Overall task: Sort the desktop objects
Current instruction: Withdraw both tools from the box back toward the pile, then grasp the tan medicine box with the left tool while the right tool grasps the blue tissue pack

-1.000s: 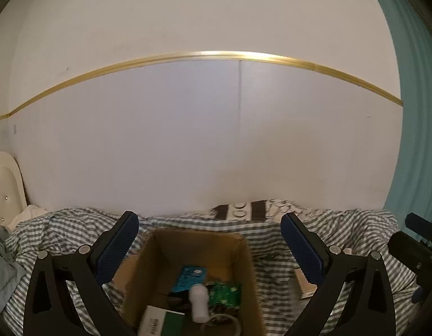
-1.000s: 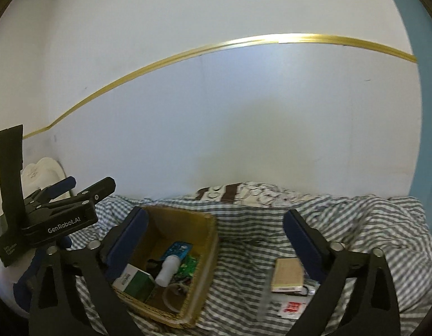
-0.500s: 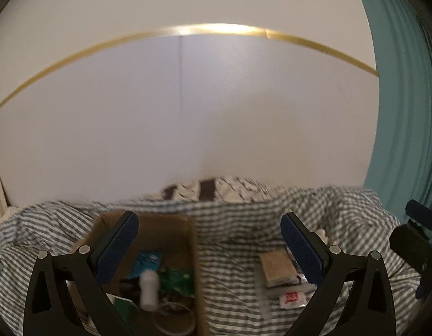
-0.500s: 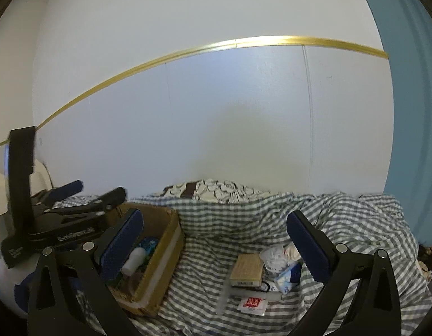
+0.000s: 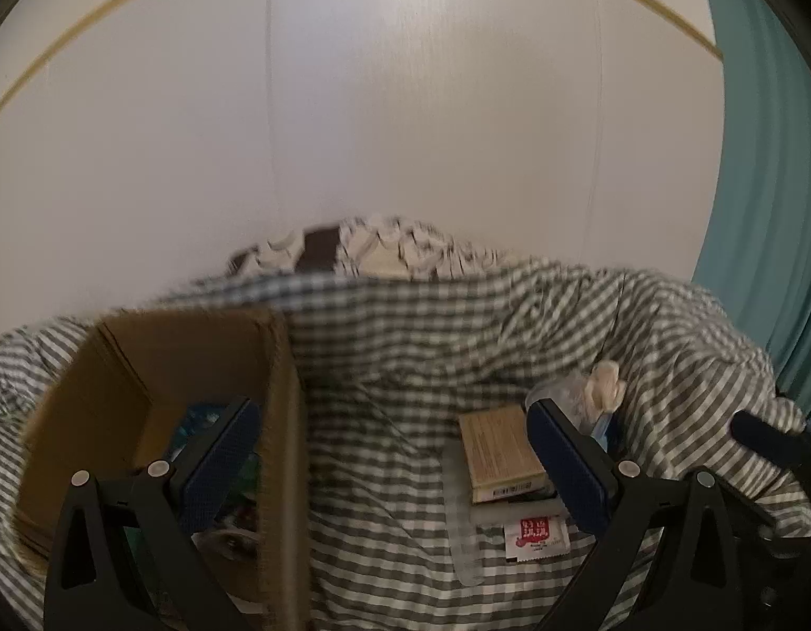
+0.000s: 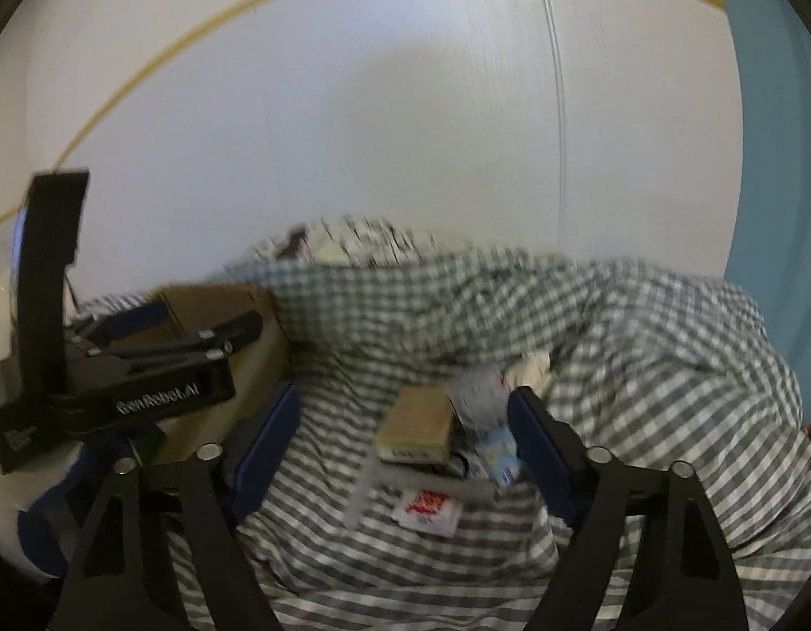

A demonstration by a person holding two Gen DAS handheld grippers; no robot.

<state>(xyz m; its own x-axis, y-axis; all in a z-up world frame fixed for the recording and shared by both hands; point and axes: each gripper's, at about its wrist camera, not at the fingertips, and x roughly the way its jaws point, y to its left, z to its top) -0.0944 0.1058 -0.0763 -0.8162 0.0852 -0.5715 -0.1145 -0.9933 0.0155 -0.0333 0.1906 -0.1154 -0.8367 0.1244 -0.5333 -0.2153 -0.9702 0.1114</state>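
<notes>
My right tongs (image 6: 403,447) have just been closing a little, but they are open with nothing held, and my left tongs (image 5: 392,465) are open and empty too. The small tan box (image 6: 418,423) lies on the checked bed cover (image 6: 642,357), just right of the cardboard box (image 5: 158,368). It looks light and stiff, so I think pinching its two long sides is best.
</notes>
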